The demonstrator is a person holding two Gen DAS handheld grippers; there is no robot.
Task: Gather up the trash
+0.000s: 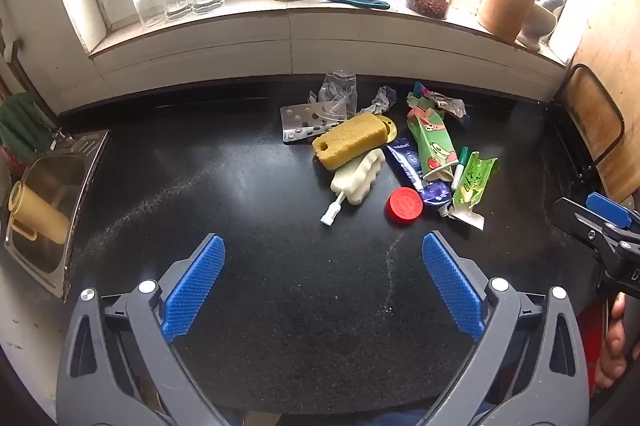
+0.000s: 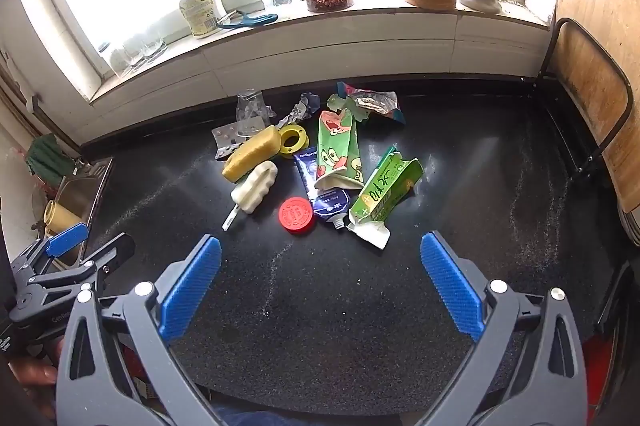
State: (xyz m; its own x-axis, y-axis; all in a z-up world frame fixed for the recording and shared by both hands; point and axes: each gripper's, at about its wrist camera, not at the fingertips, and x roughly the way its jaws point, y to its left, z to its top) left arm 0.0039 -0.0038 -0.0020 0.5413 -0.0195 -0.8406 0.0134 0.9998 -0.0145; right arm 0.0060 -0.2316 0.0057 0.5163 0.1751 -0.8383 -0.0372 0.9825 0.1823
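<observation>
Yellow sponge (image 1: 352,139) lengthwise toward the window's right; both grippers (image 1: 323,280) (image 2: 320,280) spread, empty.

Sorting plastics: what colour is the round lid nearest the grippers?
Red; the round lid shows best in the right wrist view.

Both wrist cameras sit low over the black countertop (image 1: 280,306), looking forward and down between their own blue pads toward the window sill (image 2: 360,21). The left view stands further left (the sink (image 1: 48,226) shows at its edge). Both share the trash pile (image 1: 400,161) mid-distance, and each catches the other gripper at its side margin.
</observation>
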